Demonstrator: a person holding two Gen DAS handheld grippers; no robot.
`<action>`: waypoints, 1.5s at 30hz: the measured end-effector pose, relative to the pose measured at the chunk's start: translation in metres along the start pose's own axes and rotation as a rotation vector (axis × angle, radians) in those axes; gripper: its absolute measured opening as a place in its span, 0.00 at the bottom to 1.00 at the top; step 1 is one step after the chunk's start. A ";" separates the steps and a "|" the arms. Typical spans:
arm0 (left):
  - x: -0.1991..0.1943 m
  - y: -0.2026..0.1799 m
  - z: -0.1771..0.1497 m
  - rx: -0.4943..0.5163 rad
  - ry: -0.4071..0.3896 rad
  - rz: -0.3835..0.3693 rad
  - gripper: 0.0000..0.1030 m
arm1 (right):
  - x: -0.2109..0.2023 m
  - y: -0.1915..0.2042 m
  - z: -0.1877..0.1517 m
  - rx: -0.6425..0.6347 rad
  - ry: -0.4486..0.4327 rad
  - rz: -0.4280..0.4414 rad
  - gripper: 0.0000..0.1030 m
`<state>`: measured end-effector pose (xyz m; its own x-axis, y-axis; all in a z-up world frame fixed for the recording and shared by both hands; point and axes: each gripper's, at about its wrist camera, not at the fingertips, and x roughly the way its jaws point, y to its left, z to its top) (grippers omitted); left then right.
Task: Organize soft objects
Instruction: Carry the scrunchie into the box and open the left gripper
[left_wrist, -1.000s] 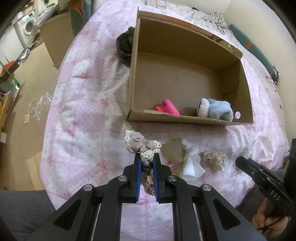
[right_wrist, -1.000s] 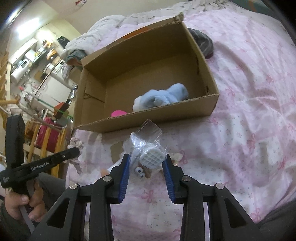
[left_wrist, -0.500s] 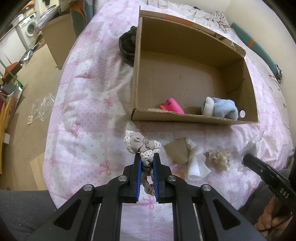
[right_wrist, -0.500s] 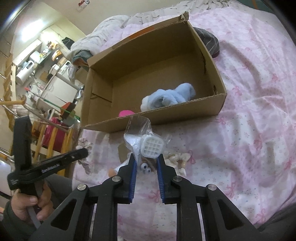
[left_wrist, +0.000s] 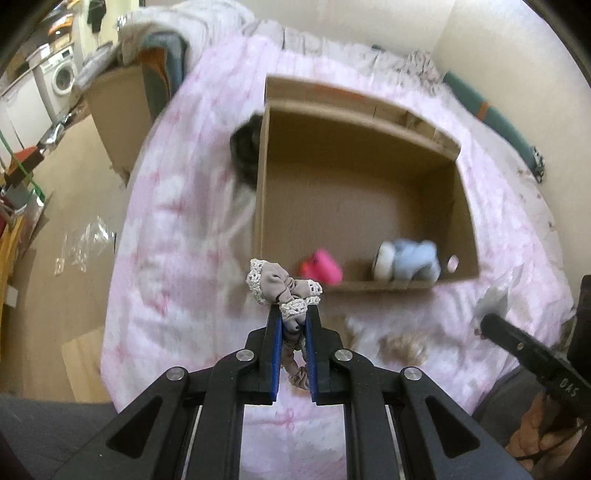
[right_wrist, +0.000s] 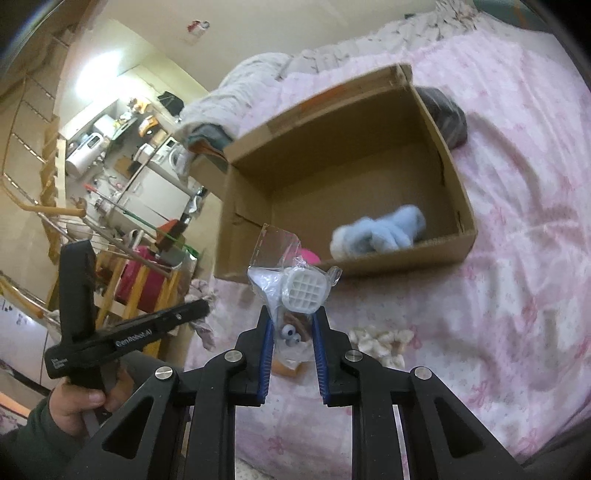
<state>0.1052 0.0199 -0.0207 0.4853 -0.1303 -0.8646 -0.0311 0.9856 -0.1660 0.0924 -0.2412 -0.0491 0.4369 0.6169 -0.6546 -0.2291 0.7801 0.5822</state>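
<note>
On the pink quilted bed (left_wrist: 173, 221) an open cardboard box (left_wrist: 260, 192) is set, and just before its near wall both claws are held above the bedding. The left claw (left_wrist: 293, 314) is clamped narrowly on a beige scrunchie with lace trim (left_wrist: 282, 286): the bunched upper part is seen above the blue pads (left_wrist: 275, 354), while a loop of the same fabric hangs down between the fingers, clear of the bed. The right claw (right_wrist: 293, 314) is closed on a clear plastic bag (right_wrist: 275, 258); a white gridded piece (right_wrist: 304, 291) inside the bag sits just above the fingertips, and two small googly eyes and something brown are seen lower down between the pads. Its jaws have just been closing, with the bag caught between them. Inside the box, against the near wall, a pink soft item (left_wrist: 321, 269) lies to the left and a light blue plush (left_wrist: 408, 260) to the right, slightly apart from each other. A cream fluffy piece (right_wrist: 376, 338) is left on the bed, close beside the right claw and nearer than the box. A dark bundle (left_wrist: 245, 151) rests against the outside of the box's far left corner. Much of the left wrist view is blurred, so finer detail on the bedding cannot be told.
</note>
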 end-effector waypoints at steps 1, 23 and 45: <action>-0.003 -0.002 0.006 0.004 -0.012 -0.002 0.10 | -0.002 0.001 0.005 -0.008 -0.008 0.000 0.21; 0.057 -0.038 0.069 0.101 -0.091 0.039 0.10 | 0.023 -0.047 0.070 -0.012 -0.058 -0.159 0.21; 0.067 -0.032 0.060 0.109 -0.092 0.052 0.10 | 0.041 -0.051 0.067 0.001 -0.018 -0.214 0.21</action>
<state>0.1913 -0.0141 -0.0453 0.5638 -0.0730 -0.8227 0.0341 0.9973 -0.0651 0.1800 -0.2628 -0.0734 0.4908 0.4355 -0.7546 -0.1287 0.8929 0.4315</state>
